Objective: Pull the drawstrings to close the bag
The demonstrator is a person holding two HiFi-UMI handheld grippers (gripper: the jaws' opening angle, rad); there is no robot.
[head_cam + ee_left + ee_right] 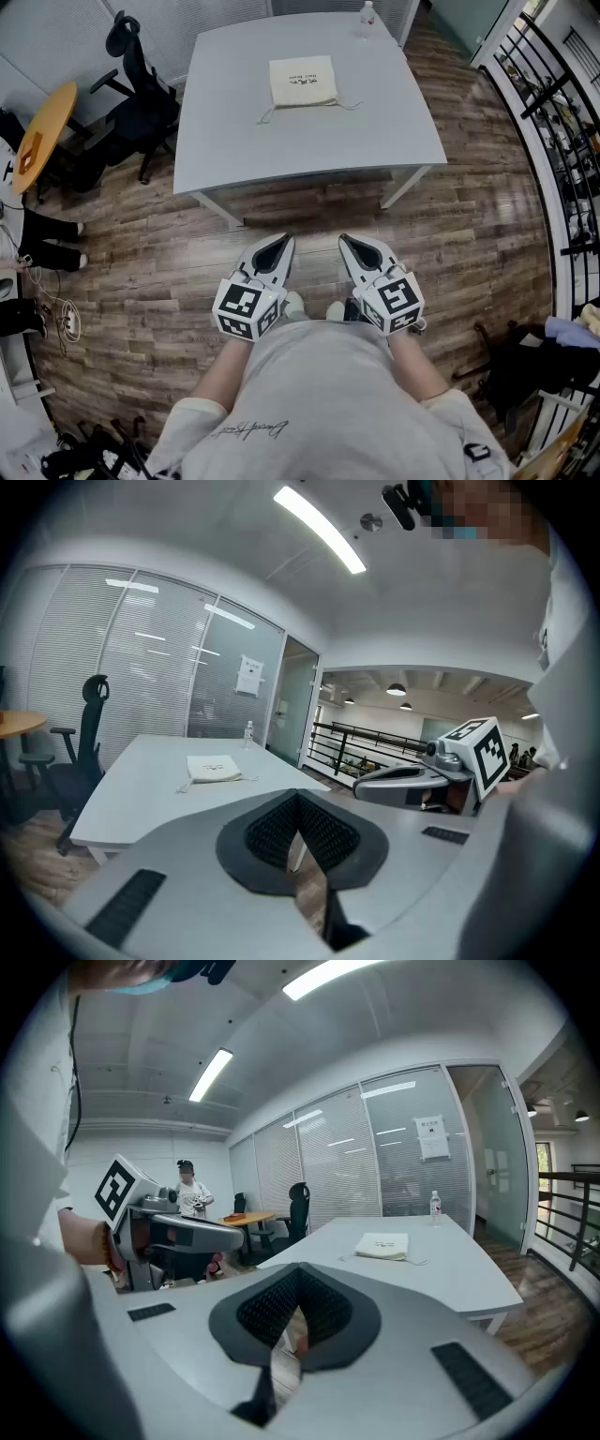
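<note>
Far off to the left of both jaws, a black office chair point(141, 89) stands on the wooden floor point(187, 262) beside the table point(234, 141). The left gripper point(279, 246) is held low in front of the person's body. Its jaws are clenched tight together with nothing between them, tipped slightly downward over the floor short of the table's near edge. Well ahead of the jaws, roughly between the lines of the two grippers, the cream cloth bag point(303, 82) lies flat toward the far side of the table. A drawstring point(266, 116) trails out from each end of its near edge, and neither gripper touches it. The right gripper point(354, 247) sits just beside the left one and level with it, its jaws likewise pressed together and empty. Farther ahead and a little to the right of the right jaws, a water bottle point(367, 17) stands upright at the table's far edge. A black railing point(548, 103) runs well off to the right.
</note>
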